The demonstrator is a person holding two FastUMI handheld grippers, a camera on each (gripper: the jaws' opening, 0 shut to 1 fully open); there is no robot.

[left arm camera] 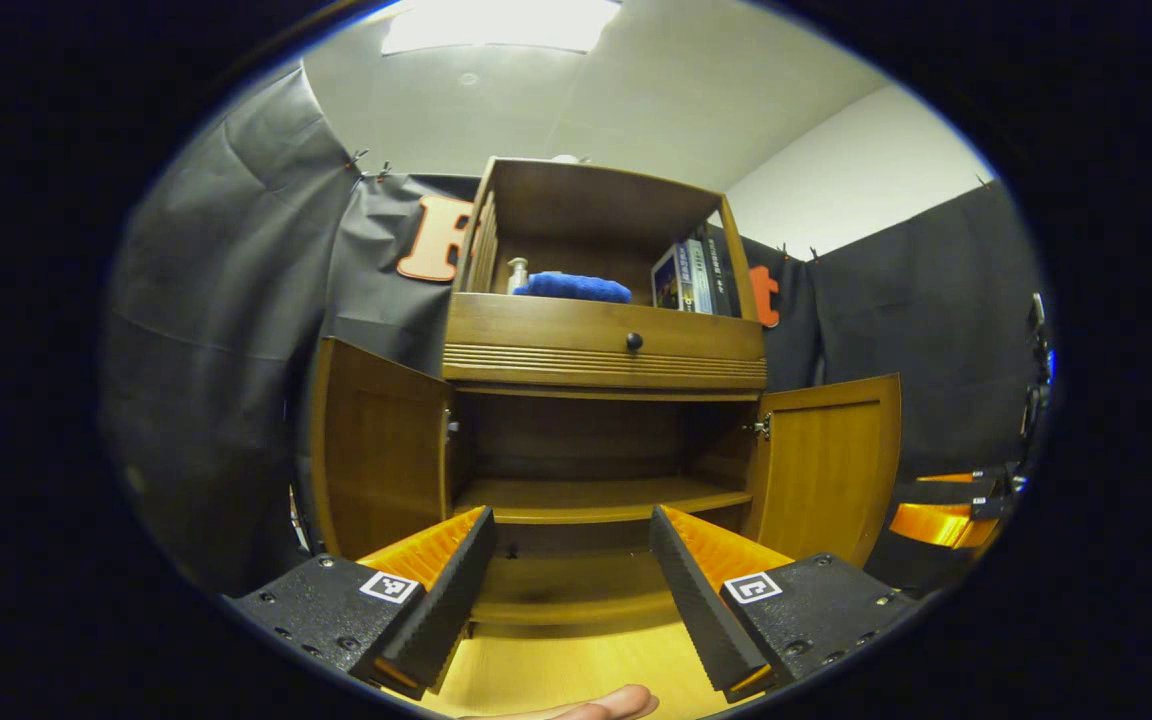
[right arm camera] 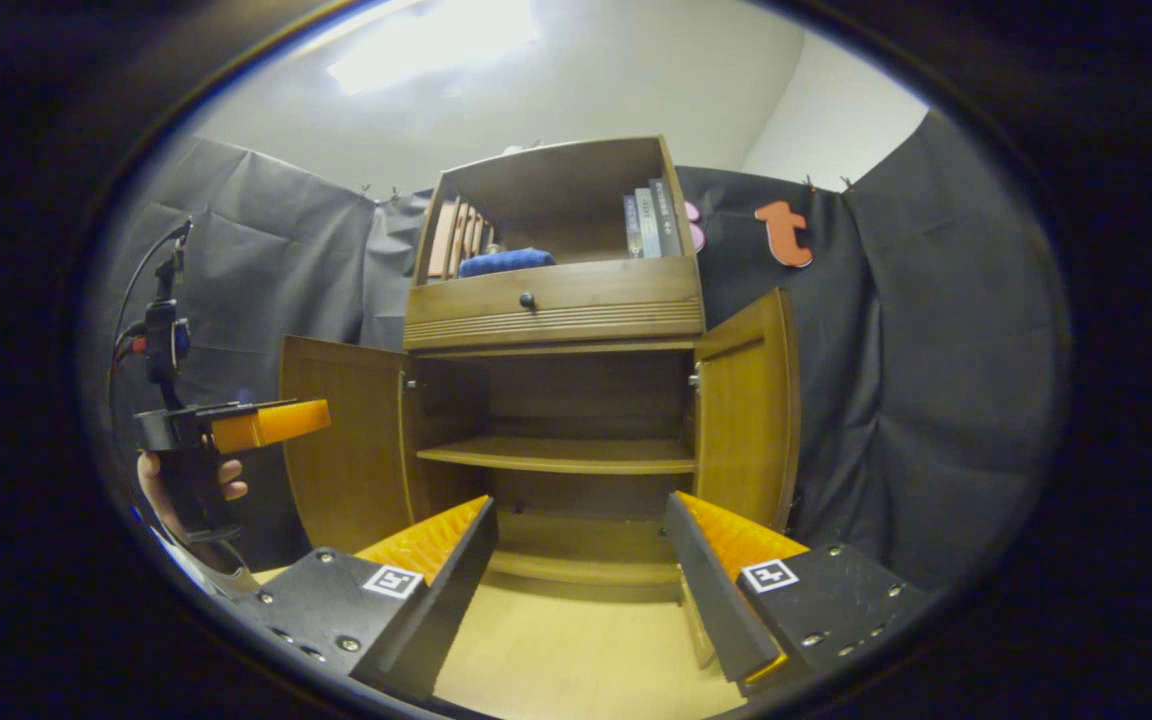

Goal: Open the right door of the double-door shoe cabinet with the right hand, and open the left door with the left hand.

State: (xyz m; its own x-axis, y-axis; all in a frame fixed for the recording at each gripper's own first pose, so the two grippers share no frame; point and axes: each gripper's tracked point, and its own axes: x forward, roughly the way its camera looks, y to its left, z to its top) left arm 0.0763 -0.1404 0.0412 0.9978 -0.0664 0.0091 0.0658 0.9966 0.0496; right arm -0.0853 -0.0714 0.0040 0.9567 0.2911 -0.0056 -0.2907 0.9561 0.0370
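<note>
The wooden shoe cabinet [left arm camera: 601, 350] [right arm camera: 556, 310] stands ahead with both lower doors swung wide. Its left door [left arm camera: 381, 460] [right arm camera: 341, 450] and right door [left arm camera: 826, 465] [right arm camera: 746, 410] stand outward, baring an inner shelf [left arm camera: 596, 497] [right arm camera: 561, 455]. My left gripper [left arm camera: 571, 575] is open, back from the cabinet, holding nothing. My right gripper [right arm camera: 581, 570] is open too, also clear of the doors. In the right gripper view the left gripper [right arm camera: 236, 425] shows at the far left, held by a hand [right arm camera: 186, 490]. In the left gripper view the right gripper [left arm camera: 946, 510] shows at the far right.
A drawer with a dark knob [left arm camera: 634, 342] [right arm camera: 527, 299] sits above the doors. The top shelf holds a blue cloth [left arm camera: 576, 288] [right arm camera: 506, 262] and books [left arm camera: 691, 278] [right arm camera: 648, 222]. Black cloth walls stand around the cabinet. A fingertip [left arm camera: 606, 705] pokes in over the pale floor [right arm camera: 576, 650].
</note>
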